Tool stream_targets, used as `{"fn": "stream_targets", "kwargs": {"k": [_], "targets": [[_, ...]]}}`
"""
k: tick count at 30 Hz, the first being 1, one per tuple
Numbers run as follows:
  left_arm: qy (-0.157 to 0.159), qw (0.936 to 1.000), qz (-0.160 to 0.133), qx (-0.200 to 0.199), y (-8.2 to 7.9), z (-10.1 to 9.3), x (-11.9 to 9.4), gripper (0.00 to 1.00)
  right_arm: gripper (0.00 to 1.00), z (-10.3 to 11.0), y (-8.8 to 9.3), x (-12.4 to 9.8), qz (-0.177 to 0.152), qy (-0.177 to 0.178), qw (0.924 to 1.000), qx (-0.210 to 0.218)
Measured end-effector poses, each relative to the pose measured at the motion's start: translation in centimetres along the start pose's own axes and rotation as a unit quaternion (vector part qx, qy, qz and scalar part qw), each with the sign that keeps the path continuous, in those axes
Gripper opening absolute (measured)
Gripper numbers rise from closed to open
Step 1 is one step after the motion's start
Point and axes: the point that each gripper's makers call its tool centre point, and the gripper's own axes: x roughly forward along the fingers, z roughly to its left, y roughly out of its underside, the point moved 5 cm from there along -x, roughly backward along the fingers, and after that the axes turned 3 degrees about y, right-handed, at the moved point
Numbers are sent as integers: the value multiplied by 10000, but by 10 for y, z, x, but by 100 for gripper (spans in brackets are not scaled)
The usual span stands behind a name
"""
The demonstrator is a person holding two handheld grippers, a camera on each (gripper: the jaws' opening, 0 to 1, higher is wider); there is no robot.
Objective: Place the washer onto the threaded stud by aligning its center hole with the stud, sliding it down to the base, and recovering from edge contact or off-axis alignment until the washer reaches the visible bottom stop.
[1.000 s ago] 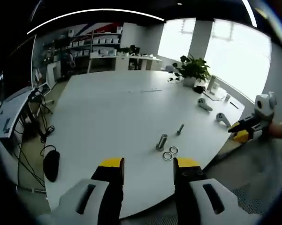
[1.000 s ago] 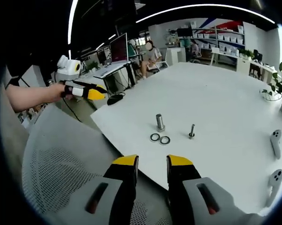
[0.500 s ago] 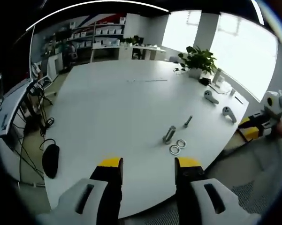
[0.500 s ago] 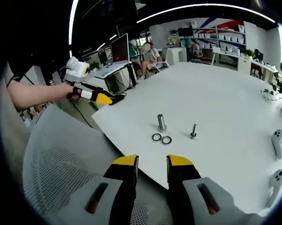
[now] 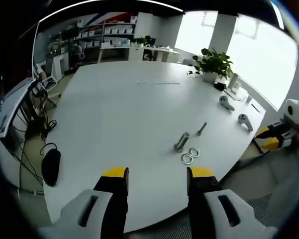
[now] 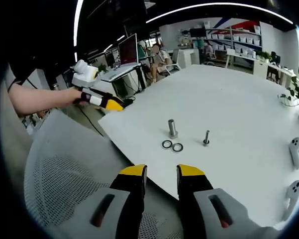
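Meanwhile, the left gripper (image 6: 114, 103) has been brought closer to the counter (image 6: 249, 114) edge over the last second. Both washers (image 6: 172, 146) lie flat beside the upright stud (image 6: 172, 127), ungrasped. Jaws of both grippers are released and empty; pickup has not begun.

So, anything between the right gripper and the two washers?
In the right gripper view, just bare white table and its near edge lie between the right gripper and the washers.
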Motion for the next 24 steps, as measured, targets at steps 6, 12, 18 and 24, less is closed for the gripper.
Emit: {"fn": "stream_targets", "kwargs": {"k": [6, 12, 18, 24], "targets": [[19, 10000, 26, -25, 2, -1, 2, 46, 26, 0, 0, 0, 16, -21, 10000, -1], [-57, 10000, 25, -75, 1, 7, 2, 46, 26, 1, 0, 0, 8, -46, 10000, 7], [-74, 9998, 153, -47, -1, 21, 10, 46, 26, 0, 0, 0, -22, -30, 10000, 49], [157, 9988, 463, -51, -5, 10, 35, 46, 27, -3, -2, -2, -132, 51, 9997, 183]]}}
